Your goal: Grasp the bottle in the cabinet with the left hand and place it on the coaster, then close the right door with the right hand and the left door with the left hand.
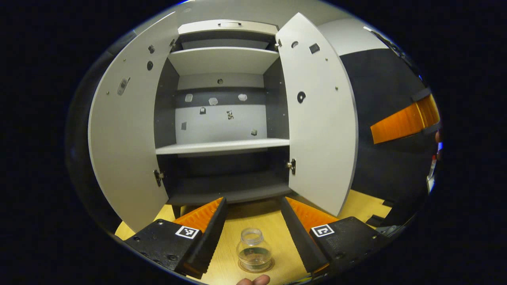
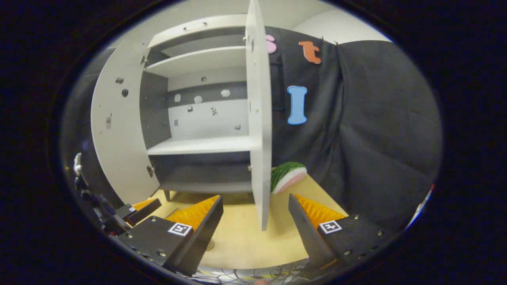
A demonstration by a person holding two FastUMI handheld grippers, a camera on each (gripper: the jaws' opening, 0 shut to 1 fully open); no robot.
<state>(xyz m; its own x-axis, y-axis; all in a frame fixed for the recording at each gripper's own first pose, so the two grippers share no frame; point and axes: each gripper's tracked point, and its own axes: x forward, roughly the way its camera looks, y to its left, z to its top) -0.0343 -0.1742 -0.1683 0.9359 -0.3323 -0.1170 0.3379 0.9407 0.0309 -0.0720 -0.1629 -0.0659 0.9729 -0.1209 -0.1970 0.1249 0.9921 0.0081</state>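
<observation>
The small clear glass bottle (image 1: pixel 254 248) stands upright on a round coaster (image 1: pixel 255 270) on the wooden table, in front of the cabinet. My left gripper (image 1: pixel 253 202) is open; the bottle sits between its fingers with a gap on each side. Both cabinet doors stand open: the left door (image 1: pixel 126 138) and the right door (image 1: pixel 321 118). In the right gripper view the right door (image 2: pixel 259 118) is seen edge-on, its lower corner between the fingers of my open right gripper (image 2: pixel 255 198), touching neither. The left gripper (image 2: pixel 140 209) is low on the left there.
The cabinet shelves (image 1: pixel 222 147) hold nothing. A toy watermelon slice (image 2: pixel 287 176) lies on the table behind the right door, near the black cloth wall. One orange finger of the right gripper (image 1: pixel 404 122) reaches in at the far right of the left gripper view.
</observation>
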